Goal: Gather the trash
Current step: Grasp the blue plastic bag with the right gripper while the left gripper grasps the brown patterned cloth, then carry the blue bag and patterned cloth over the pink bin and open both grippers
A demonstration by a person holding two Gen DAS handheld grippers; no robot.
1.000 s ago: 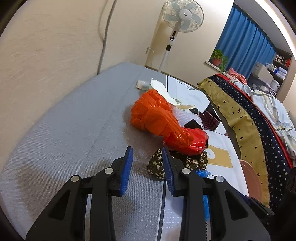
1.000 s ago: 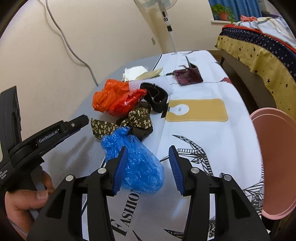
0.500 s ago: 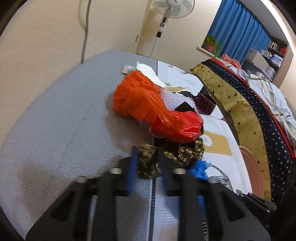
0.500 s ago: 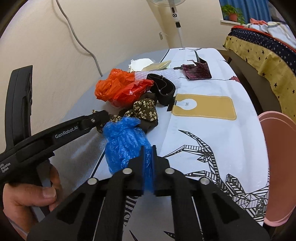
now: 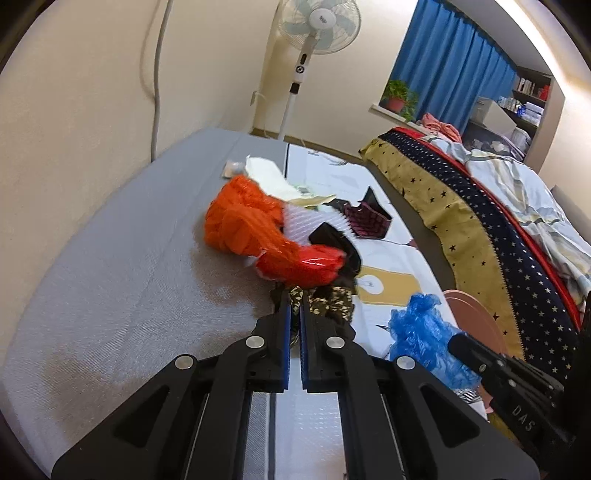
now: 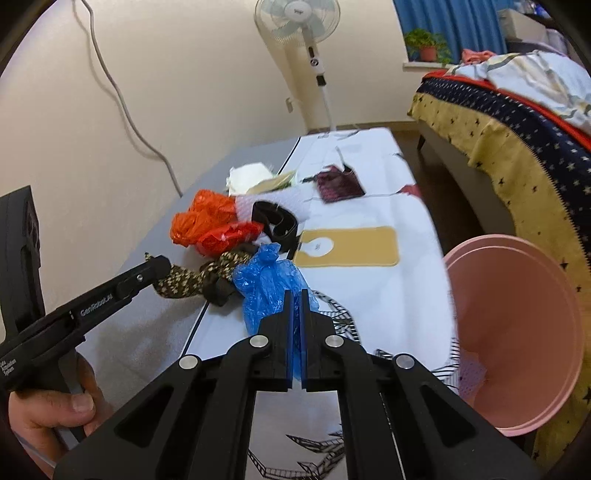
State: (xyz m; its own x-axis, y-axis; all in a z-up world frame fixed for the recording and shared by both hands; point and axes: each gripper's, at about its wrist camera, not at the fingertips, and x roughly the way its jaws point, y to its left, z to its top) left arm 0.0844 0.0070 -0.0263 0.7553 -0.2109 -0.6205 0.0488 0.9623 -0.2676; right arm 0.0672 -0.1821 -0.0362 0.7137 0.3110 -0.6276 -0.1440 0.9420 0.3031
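Observation:
On the table lies a heap of trash. My left gripper (image 5: pixel 294 295) has its jaws closing, pads pinched on a brown floral cloth (image 5: pixel 332 301). In the right wrist view the left gripper (image 6: pixel 162 264) holds one end of the floral cloth (image 6: pixel 184 282) lifted a little off the table. My right gripper (image 6: pixel 294 295) is shut on a crumpled blue plastic bag (image 6: pixel 266 280), which stands up from between the pads. In the left wrist view the blue bag (image 5: pixel 417 332) hangs from the right gripper (image 5: pixel 458 341) at lower right.
An orange bag (image 6: pixel 203 218), a red wrapper (image 6: pixel 225 238), a black band (image 6: pixel 277 221), a maroon wrapper (image 6: pixel 338 184) and white paper (image 6: pixel 245 175) lie farther back. A pink bin (image 6: pixel 517 295) stands at the table's right edge. A bed (image 6: pixel 517 122) is beyond it, a fan (image 6: pixel 297 18) at the far end.
Both grippers went from open to shut, the left on the floral cloth and the right on the blue bag. Both have risen a little, lifting what they hold.

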